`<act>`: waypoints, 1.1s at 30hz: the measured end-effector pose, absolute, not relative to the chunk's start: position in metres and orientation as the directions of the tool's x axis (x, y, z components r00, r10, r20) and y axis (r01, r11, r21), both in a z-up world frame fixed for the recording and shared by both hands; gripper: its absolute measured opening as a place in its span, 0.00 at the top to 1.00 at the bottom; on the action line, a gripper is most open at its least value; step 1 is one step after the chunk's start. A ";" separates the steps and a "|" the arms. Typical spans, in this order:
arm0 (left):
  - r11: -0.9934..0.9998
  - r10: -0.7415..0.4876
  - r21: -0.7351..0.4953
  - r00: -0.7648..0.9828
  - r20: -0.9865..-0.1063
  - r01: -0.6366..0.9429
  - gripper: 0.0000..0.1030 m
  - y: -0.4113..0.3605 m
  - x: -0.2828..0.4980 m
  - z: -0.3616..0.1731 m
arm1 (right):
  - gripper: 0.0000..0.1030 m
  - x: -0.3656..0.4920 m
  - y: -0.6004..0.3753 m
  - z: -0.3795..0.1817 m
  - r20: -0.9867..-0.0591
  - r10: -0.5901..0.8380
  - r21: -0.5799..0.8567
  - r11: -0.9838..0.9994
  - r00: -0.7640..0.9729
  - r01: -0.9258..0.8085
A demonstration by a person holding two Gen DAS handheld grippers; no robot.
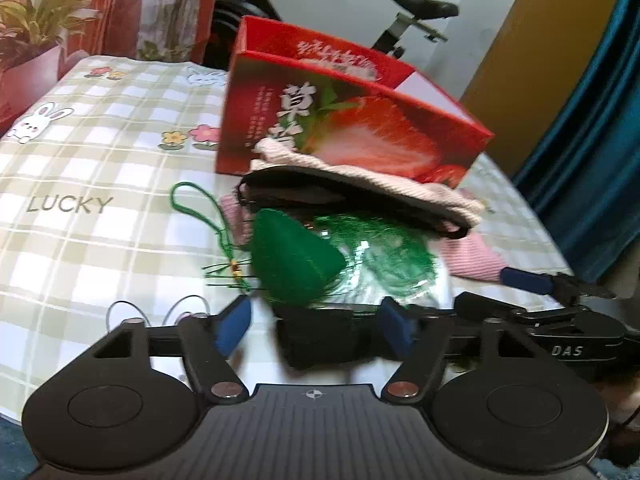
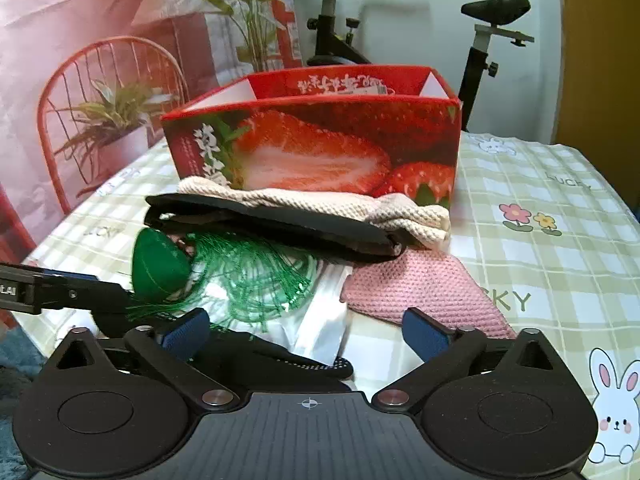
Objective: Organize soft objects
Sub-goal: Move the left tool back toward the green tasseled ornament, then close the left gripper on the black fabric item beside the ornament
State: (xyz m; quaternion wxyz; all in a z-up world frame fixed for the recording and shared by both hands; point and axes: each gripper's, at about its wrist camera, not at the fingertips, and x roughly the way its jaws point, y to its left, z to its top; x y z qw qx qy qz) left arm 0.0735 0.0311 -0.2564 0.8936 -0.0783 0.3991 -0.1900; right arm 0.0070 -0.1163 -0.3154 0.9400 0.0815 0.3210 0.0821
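A pile of soft things lies in front of a red strawberry box [image 1: 340, 120] [image 2: 320, 140]: a cream knit cloth [image 1: 360, 172] [image 2: 320, 204], a black pouch [image 1: 340, 200] [image 2: 272, 224], a green zongzi charm [image 1: 292, 256] [image 2: 160, 264] with a green tassel [image 1: 392, 264] [image 2: 256, 276], and a pink knit cloth [image 1: 472, 260] [image 2: 420, 288]. My left gripper [image 1: 314, 322] is open just before the green charm, a black sock [image 1: 320, 344] between its fingers. My right gripper [image 2: 306, 326] is open over the black sock [image 2: 280, 356] and a clear plastic bag [image 2: 320, 320].
The table has a green checked cloth with rabbits and flowers [image 1: 100, 160] [image 2: 540, 240]. An exercise bike [image 2: 400, 20] stands behind the box. A red wire chair [image 2: 108, 92] and potted plants [image 1: 36, 28] stand to the side. A blue curtain [image 1: 592, 140] hangs at the right.
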 end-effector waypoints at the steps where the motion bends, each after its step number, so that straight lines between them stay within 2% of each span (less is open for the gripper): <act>1: 0.911 -0.412 -0.294 0.610 -0.677 0.289 0.43 0.030 0.072 -0.256 | 0.09 0.005 -0.116 -0.314 -0.588 0.209 0.206 0.973 0.782 -0.104; 4: 0.898 -0.439 -0.301 0.604 -0.665 0.322 0.55 0.027 0.068 -0.256 | 0.19 0.001 -0.115 -0.313 -0.594 0.224 0.216 0.970 0.772 -0.115; 6: 0.896 -0.443 -0.301 0.595 -0.671 0.327 0.59 0.025 0.068 -0.260 | 0.24 0.000 -0.114 -0.315 -0.607 0.227 0.218 0.969 0.762 -0.116; 19: 0.895 -0.447 -0.343 0.544 -0.710 0.287 0.59 0.030 0.082 -0.284 | 0.33 0.011 -0.105 -0.337 -0.690 0.258 0.228 0.964 0.676 -0.135; 30: 0.891 -0.453 -0.343 0.539 -0.710 0.297 0.55 0.029 0.084 -0.283 | 0.56 0.010 -0.101 -0.339 -0.698 0.299 0.231 0.954 0.651 -0.191; 33: 0.892 -0.452 -0.342 0.538 -0.711 0.297 0.55 0.029 0.084 -0.283 | 0.57 0.009 -0.100 -0.338 -0.704 0.303 0.229 0.953 0.642 -0.199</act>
